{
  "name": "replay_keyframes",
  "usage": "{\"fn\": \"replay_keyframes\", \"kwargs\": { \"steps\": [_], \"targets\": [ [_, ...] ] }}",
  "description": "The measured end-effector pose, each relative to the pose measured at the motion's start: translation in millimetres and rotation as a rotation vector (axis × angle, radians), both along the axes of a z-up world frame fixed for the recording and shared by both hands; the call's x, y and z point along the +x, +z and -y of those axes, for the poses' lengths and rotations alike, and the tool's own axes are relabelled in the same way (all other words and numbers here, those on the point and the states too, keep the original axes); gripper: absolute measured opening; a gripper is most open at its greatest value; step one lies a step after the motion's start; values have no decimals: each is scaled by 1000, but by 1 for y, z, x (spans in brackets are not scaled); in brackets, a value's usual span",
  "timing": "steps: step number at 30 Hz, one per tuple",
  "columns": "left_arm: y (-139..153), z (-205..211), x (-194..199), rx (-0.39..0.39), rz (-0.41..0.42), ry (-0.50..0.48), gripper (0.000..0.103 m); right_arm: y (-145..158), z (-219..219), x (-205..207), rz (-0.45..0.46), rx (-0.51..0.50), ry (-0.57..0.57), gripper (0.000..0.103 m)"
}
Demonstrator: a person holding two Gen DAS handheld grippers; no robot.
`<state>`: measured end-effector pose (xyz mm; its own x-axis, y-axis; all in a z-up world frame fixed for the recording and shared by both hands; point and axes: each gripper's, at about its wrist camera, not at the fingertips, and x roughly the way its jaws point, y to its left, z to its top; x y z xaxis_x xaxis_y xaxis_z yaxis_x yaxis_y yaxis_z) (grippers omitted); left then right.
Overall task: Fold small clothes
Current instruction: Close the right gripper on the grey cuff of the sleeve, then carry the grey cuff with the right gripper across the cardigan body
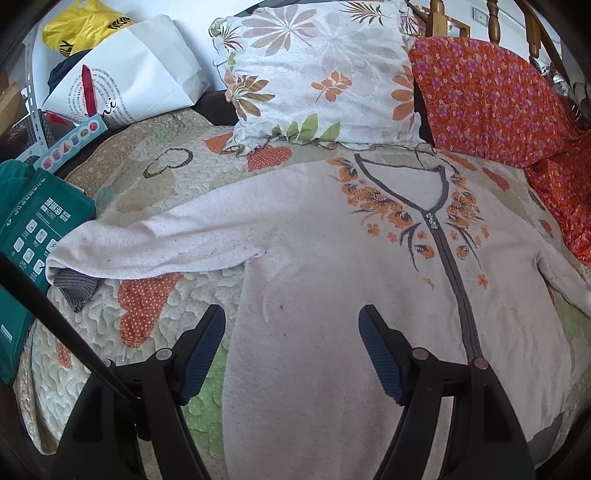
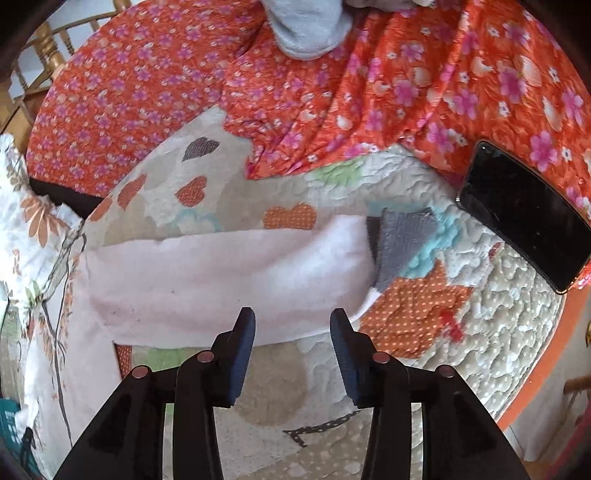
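A pale pink zip cardigan (image 1: 332, 266) with orange flower embroidery and grey trim lies flat, front up, on a quilted bed cover (image 1: 155, 206). Its left sleeve (image 1: 147, 243) stretches out to the left and ends in a grey cuff (image 1: 75, 290). My left gripper (image 1: 291, 325) is open and empty above the cardigan's lower left body. In the right wrist view the other sleeve (image 2: 221, 273) lies across the quilt with its grey cuff (image 2: 402, 243) at the right. My right gripper (image 2: 291, 325) is open and empty, just above the sleeve's near edge.
A floral pillow (image 1: 317, 74) and an orange flowered blanket (image 1: 491, 96) lie behind the cardigan. A white paper bag (image 1: 129, 74), a yellow bag (image 1: 81, 27) and green packs (image 1: 40, 221) crowd the left side. A black phone (image 2: 524, 214) lies on the quilt at the right.
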<state>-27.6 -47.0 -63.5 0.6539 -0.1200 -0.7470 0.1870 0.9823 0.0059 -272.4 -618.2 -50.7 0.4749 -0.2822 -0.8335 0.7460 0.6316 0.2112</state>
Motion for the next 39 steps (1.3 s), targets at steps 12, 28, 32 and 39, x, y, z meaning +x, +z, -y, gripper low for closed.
{"fn": "replay_keyframes", "kwargs": {
  "steps": [12, 28, 32, 39],
  "targets": [
    [-6, 9, -1, 28, -12, -16, 74, 2, -26, 23, -78, -128, 95, 54],
    [-8, 1, 1, 24, -9, 53, 82, 10, 2, -23, 81, 7, -116, 56],
    [-11, -4, 5, -33, -50, 48, 82, 2, 19, -40, 131, 109, -205, 56],
    [-11, -1, 6, -40, -52, 33, 82, -19, 43, -28, 50, 152, -273, 56]
  ]
}}
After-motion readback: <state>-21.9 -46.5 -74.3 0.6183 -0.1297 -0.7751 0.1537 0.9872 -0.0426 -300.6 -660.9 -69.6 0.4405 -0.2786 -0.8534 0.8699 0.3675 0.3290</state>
